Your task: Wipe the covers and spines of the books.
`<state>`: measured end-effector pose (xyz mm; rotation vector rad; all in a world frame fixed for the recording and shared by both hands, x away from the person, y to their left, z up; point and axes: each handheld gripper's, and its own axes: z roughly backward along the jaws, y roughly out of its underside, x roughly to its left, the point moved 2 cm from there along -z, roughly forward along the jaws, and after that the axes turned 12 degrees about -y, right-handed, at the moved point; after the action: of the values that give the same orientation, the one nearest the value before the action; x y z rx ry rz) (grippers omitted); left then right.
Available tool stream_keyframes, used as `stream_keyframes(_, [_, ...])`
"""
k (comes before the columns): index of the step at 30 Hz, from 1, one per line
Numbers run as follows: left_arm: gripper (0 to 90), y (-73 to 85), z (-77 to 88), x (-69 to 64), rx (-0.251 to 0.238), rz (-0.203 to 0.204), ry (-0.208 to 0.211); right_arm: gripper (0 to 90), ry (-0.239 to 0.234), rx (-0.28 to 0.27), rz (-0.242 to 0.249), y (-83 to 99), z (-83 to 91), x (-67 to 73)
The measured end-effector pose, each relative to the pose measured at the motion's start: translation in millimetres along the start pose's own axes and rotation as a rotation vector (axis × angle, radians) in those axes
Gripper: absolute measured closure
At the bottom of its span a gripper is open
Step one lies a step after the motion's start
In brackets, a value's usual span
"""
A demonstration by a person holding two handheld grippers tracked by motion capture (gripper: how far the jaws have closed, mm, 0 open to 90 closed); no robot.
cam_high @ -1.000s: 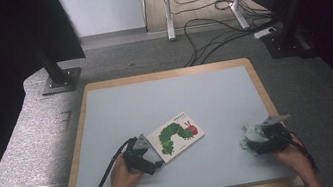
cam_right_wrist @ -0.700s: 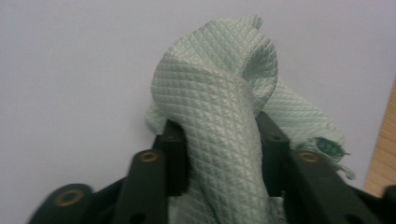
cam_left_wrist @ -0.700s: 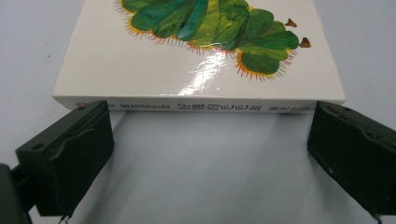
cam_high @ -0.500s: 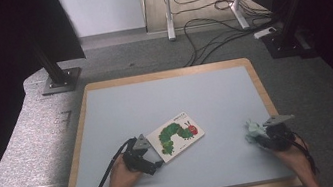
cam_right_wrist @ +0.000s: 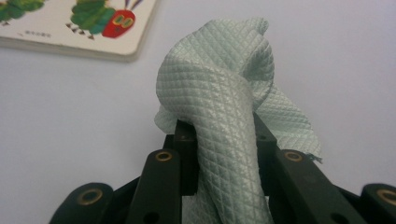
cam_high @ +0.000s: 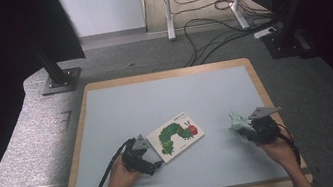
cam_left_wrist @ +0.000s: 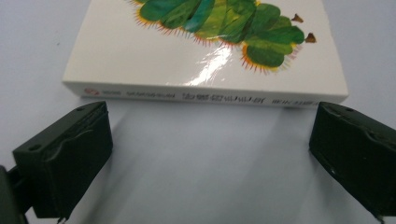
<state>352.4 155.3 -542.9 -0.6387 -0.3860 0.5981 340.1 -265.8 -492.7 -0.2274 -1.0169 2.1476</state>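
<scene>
A white picture book (cam_high: 177,136) with a green caterpillar on its cover lies flat near the middle of the table. My left gripper (cam_high: 145,147) stands open just short of the book's spine (cam_left_wrist: 205,96), its two jaws spread wide and touching nothing. My right gripper (cam_high: 241,126) sits at the table's right, shut on a pale green quilted cloth (cam_right_wrist: 224,107) that bunches up between the jaws and hides their tips. A corner of the book (cam_right_wrist: 79,25) lies beyond the cloth in the right gripper view.
The table has a grey mat (cam_high: 155,100) inside a wooden rim (cam_high: 166,73). Beyond the far edge are black stand bases (cam_high: 57,83), a metal frame and loose cables (cam_high: 217,40) on the floor.
My right gripper with the cloth has slid a little toward the front edge and lowered. My left gripper has stayed by the book's near edge.
</scene>
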Motion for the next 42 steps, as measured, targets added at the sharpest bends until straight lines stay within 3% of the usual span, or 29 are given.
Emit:
stream_keyframes(12, [0.0, 22.9, 18.0, 22.9, 0.01, 0.052, -0.086, 71.2, -0.047, -0.034, 0.041, -34.1, -19.6, 10.5])
stream_keyframes(18, [0.0, 34.1, 24.0, 31.0, 0.009, 0.095, -0.087, 71.3, -0.074, -0.04, 0.079, -53.2, -32.1, 21.8])
stream_keyframes(26, [0.0, 39.7, 28.1, 32.1, 0.015, 0.111, -0.089, 71.2, -0.116, -0.033, 0.111, -74.0, -55.1, 34.9])
stream_keyframes(34, [0.0, 44.1, 31.6, 32.8, 0.013, 0.116, -0.089, 71.1, -0.158, -0.006, 0.112, -77.4, -85.3, 41.3])
stream_keyframes(42, [0.0, 45.7, 32.7, 33.2, 0.011, 0.117, -0.086, 68.7, -0.166, 0.07, 0.118, -66.0, -115.9, 40.6])
